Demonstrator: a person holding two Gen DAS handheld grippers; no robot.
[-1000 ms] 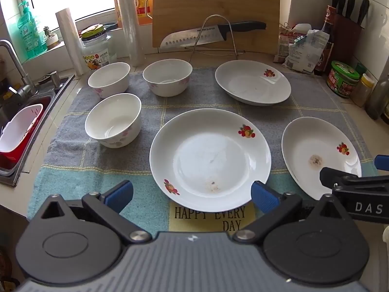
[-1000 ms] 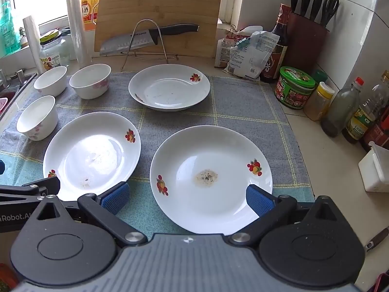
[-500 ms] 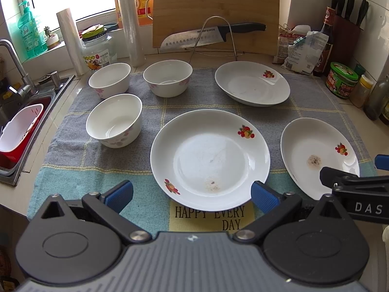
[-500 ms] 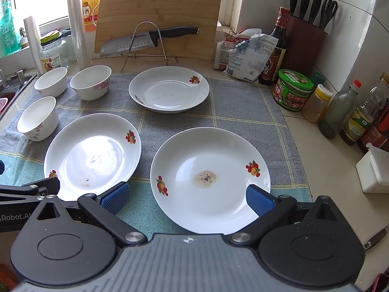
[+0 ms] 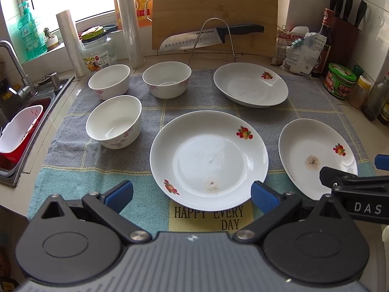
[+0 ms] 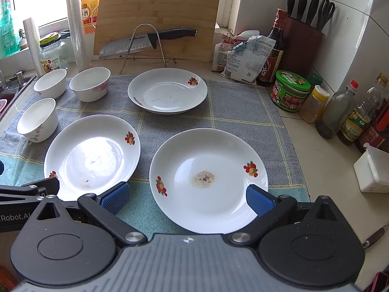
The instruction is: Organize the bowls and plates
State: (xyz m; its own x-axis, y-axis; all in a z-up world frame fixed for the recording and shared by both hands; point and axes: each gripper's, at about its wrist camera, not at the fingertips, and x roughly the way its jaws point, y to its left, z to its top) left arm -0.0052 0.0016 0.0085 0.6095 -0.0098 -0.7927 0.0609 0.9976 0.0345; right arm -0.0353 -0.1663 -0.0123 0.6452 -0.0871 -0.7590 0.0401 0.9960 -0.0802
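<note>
Both grippers hover at the near edge of the towel [image 5: 73, 170], nothing held.

Left gripper [image 5: 192, 192]: jaws spread wide. The middle plate [image 5: 209, 155] lies dead ahead of it, its near rim sitting between the two blue pads, not touching either as far as you can tell.

Right gripper [image 6: 186, 194]: jaws also wide apart. The right plate [image 6: 209, 177] lies straight ahead, near rim between the pads in the same way. The fisheye bends the rim here, so contact with the right pad is hard to rule out.

Third plate [image 6: 167, 91] sits toward the far edge of the towel, beyond both near plates and somewhat closer to your right side. Three bowls [image 5: 114, 121] cluster at the far left corner of the towel, beside the sink [image 5: 22, 126]; your left gripper is the nearer one for those.

The plates are round, so no long axis to line up. What matters is the rim: each near plate lies flat on the towel, so you would likely need to come in low and pinch the near lip, not span the plate.

Nothing is stacked yet. The right plate and middle plate sit just beside each other, a short carry for a first stack.
</note>
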